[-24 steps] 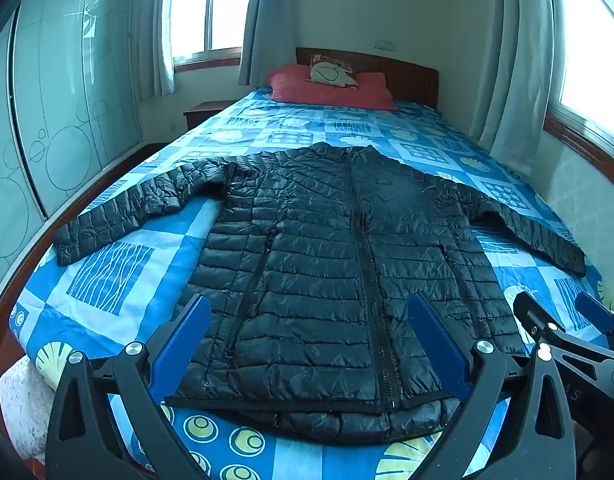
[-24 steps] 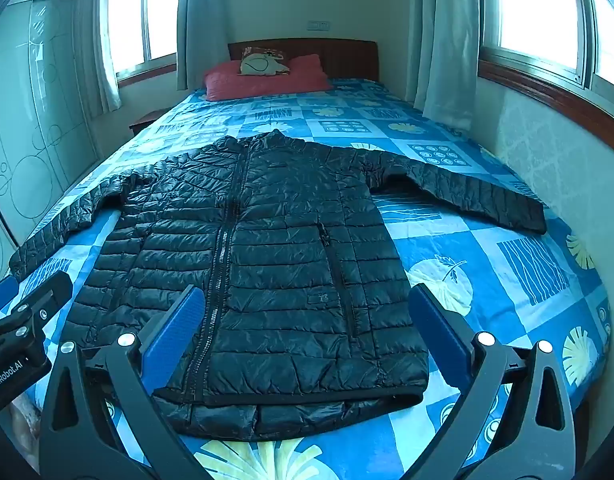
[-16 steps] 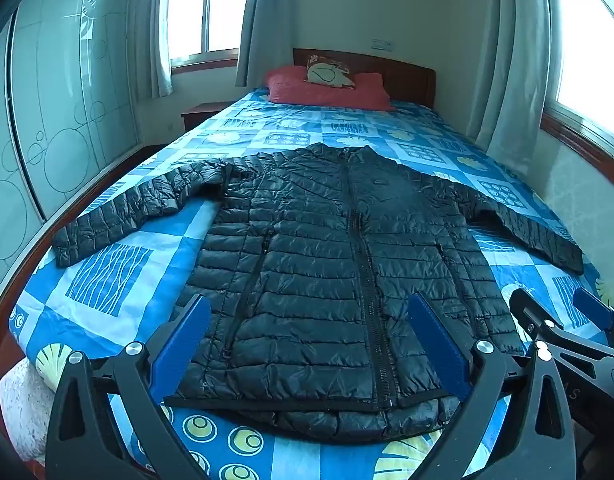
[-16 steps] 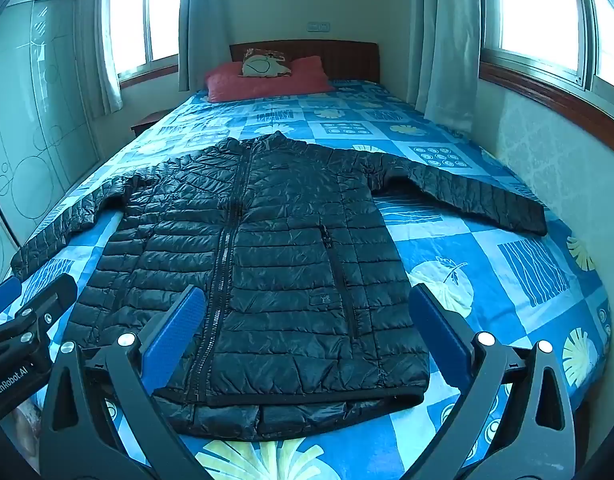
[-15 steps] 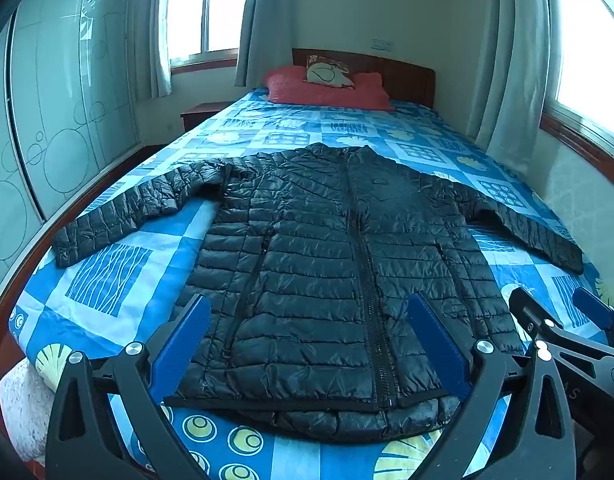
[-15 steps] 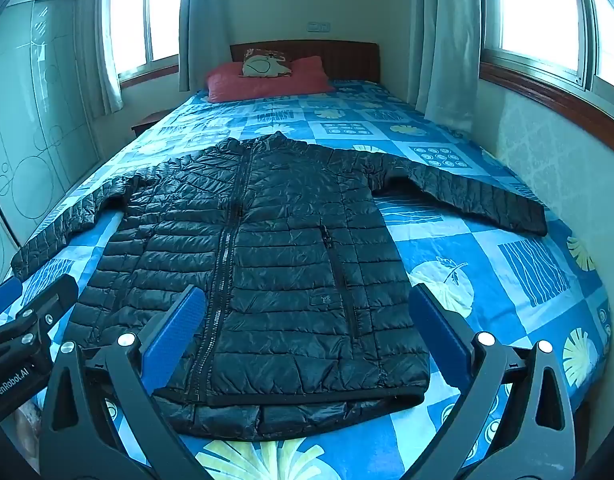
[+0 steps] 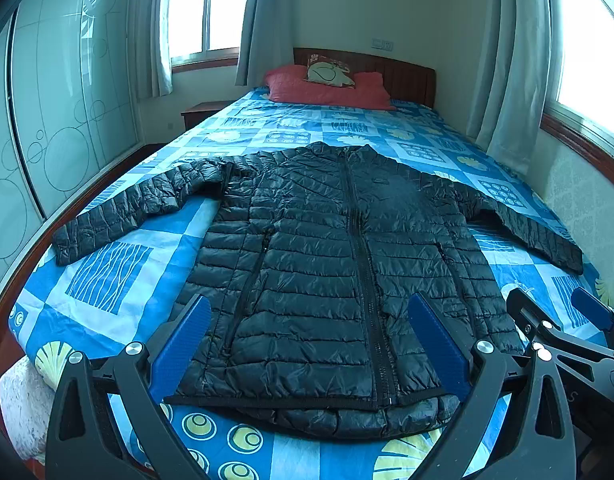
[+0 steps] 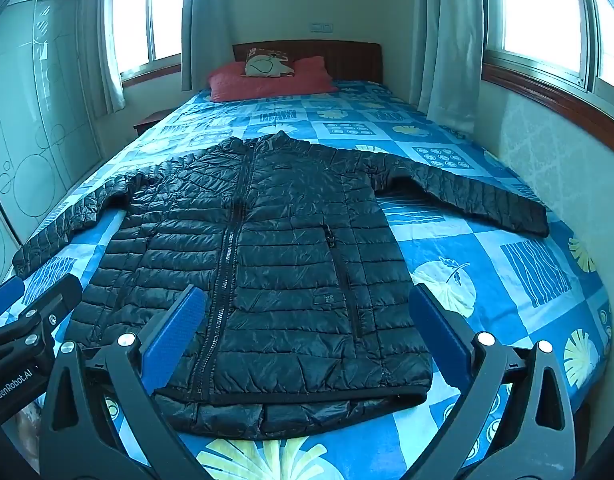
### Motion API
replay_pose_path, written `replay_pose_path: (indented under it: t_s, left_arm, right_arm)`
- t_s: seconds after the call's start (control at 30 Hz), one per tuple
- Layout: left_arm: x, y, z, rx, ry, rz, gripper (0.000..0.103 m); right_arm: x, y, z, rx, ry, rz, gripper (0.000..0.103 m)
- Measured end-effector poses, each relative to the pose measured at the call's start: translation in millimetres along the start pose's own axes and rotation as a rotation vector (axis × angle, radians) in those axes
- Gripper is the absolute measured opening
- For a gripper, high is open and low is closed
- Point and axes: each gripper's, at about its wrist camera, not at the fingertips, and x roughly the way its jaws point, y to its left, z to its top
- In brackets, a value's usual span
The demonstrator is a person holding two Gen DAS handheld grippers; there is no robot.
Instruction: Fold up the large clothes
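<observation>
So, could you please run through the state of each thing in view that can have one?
Black puffer jacket: spread flat, front up, zipped shut, both sleeves out to the sides, not yet folded.
Left gripper: open, holding nothing, above the jacket's hem.
Right gripper: open, holding nothing, above the hem.
Curtains: drawn back from the windows.
Bed: made, patterned blue cover smooth.
Red pillow: at the headboard, a small cushion on it.

The bed (image 7: 119, 280) wears a blue patchwork-print cover and has a dark wooden headboard (image 7: 403, 74) at its far edge. A black quilted jacket (image 7: 327, 272) lies flat, zipped, front up, across the near half, hem at the near edge, sleeves spread toward both side edges. Red pillows (image 7: 327, 90) lie against the headboard, a small patterned cushion (image 7: 331, 72) on them.
</observation>
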Motion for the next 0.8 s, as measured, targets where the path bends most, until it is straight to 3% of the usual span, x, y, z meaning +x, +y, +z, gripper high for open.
replay_pose_path:
  t_s: [0.8]
  left_arm:
    - [3.5,8.1,-8.5,-0.01,0.004,-0.003,0.098]
  right_arm:
    - [0.9,1.2,-0.6,-0.001,0.001,0.001,0.101]
